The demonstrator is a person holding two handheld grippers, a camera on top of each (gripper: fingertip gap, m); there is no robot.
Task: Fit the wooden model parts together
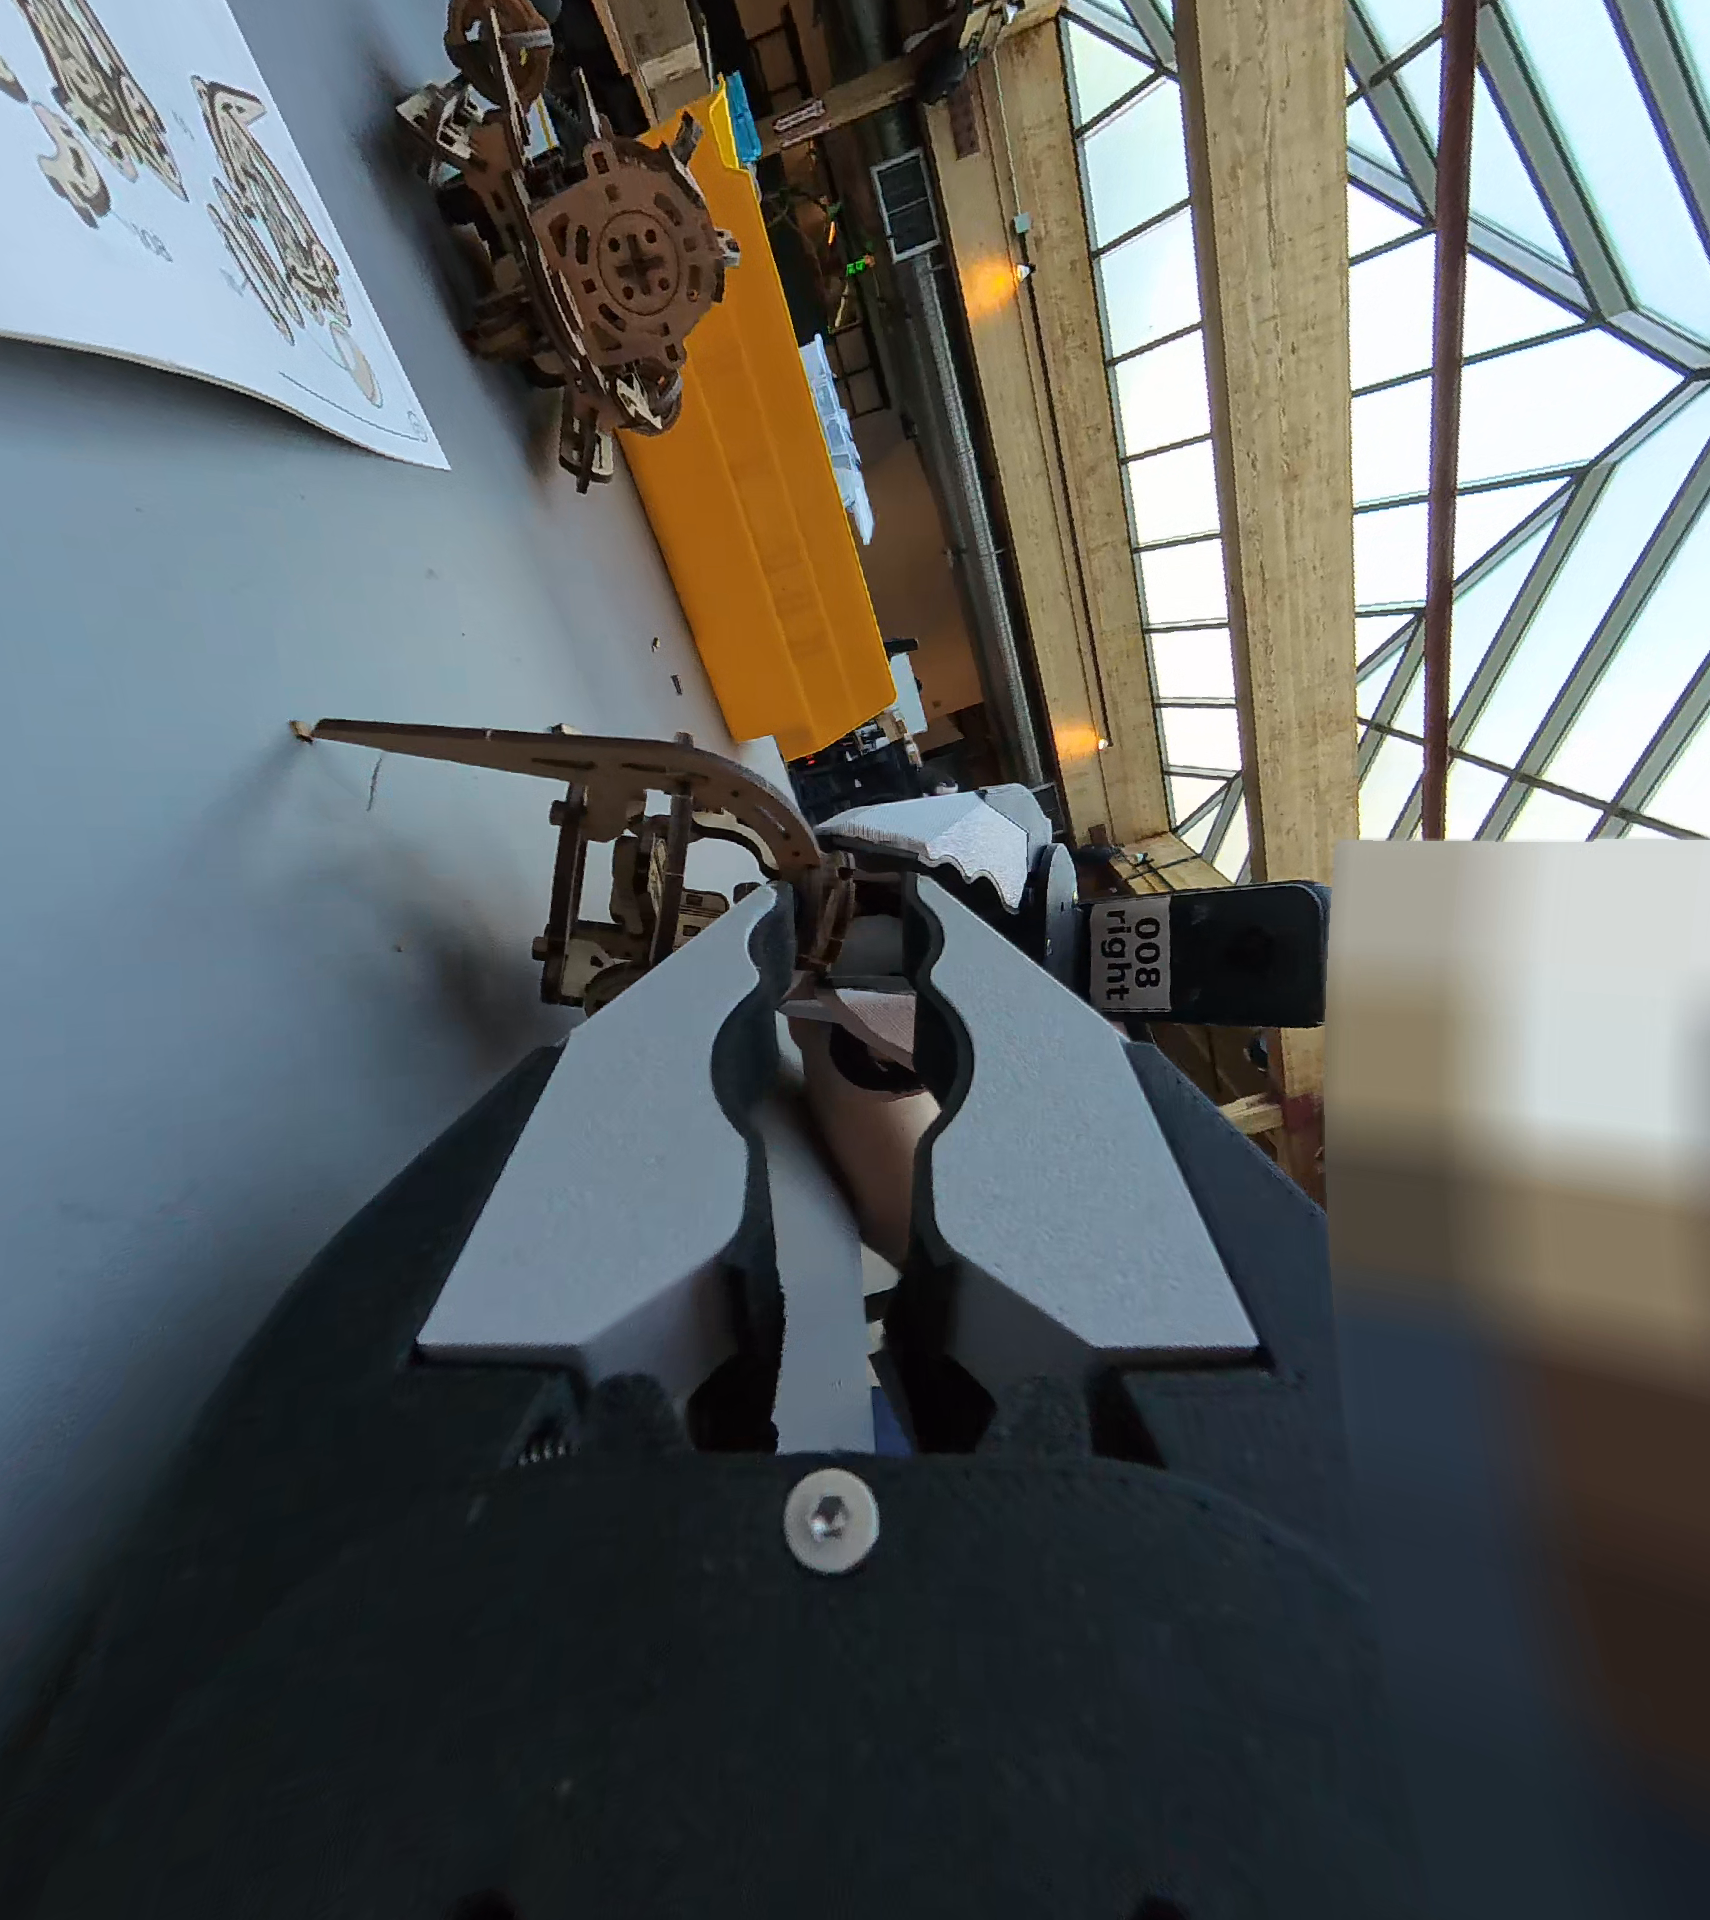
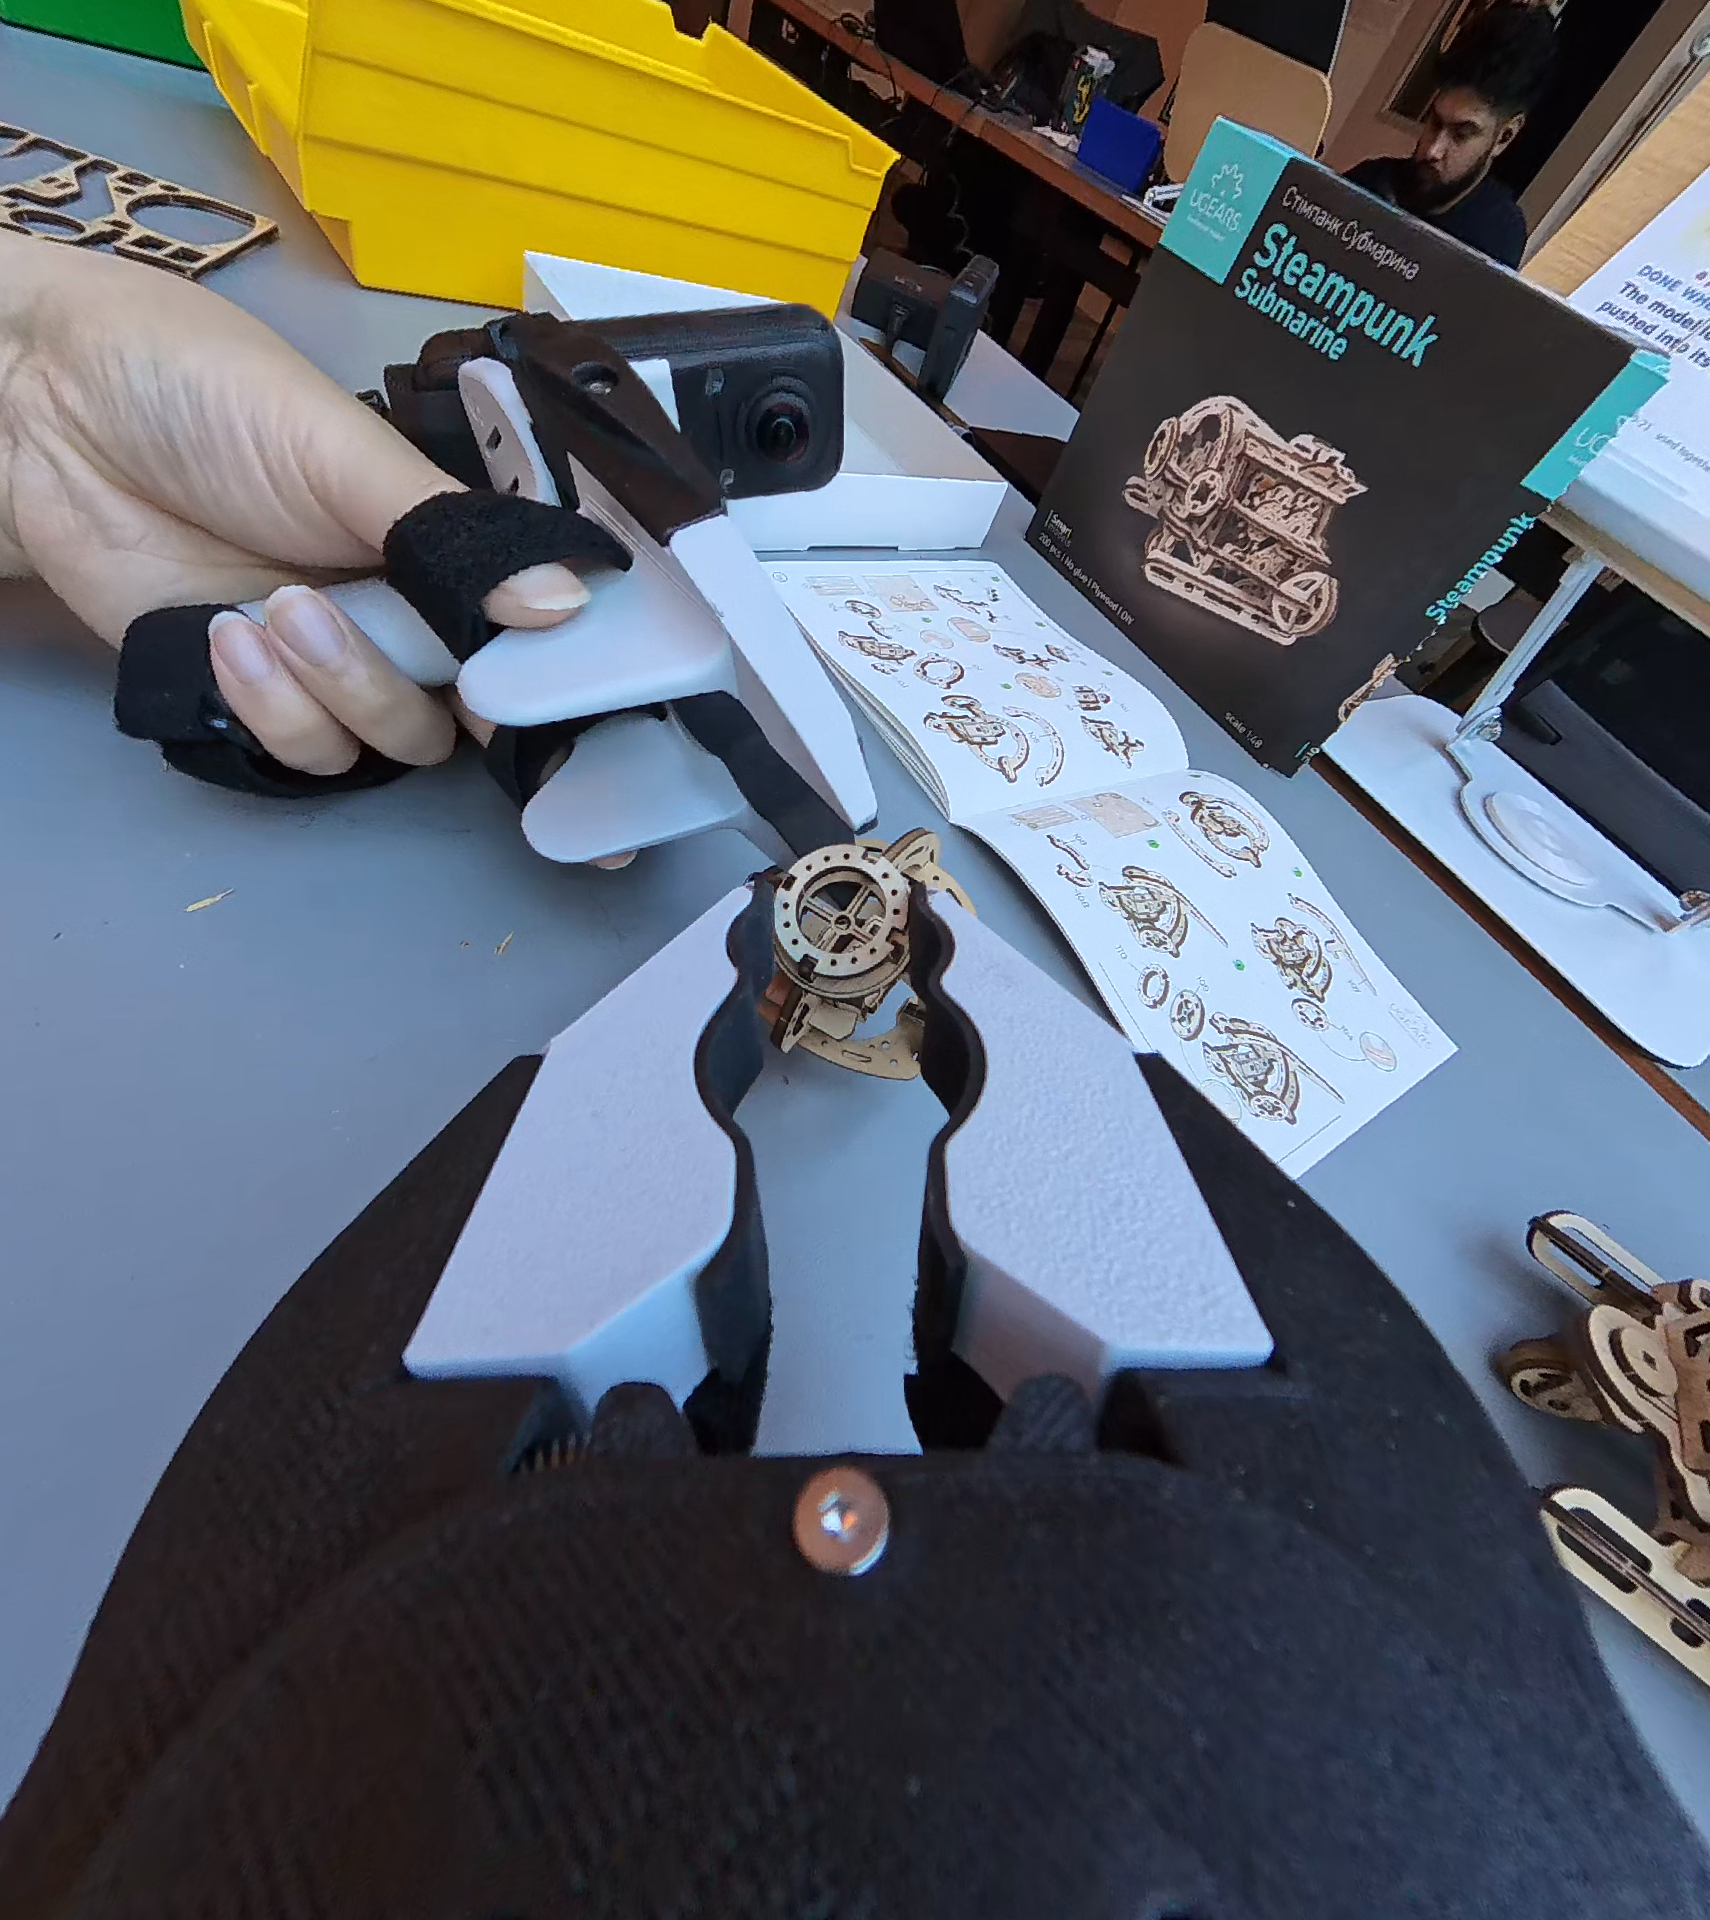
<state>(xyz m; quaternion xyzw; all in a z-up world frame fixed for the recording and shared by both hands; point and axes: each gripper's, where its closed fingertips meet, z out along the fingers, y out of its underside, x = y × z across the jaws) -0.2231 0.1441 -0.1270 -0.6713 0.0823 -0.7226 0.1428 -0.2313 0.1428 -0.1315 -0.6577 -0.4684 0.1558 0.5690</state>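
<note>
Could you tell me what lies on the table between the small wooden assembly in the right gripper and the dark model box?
The open instruction booklet lies flat there, between the small wooden assembly and the dark model box, as the right wrist view shows.

Grey table (image 2: 207,1039), open instruction booklet (image 2: 1090,831), yellow bin (image 2: 570,156), black model box (image 2: 1350,468), wooden model assembly (image 2: 1703,1413)

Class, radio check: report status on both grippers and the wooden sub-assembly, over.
Right gripper shut on small wooden sub-assembly, just above grey table. Left gripper open, tips at its curved arm. Open instruction booklet close beside. Nothing blocking.
</note>
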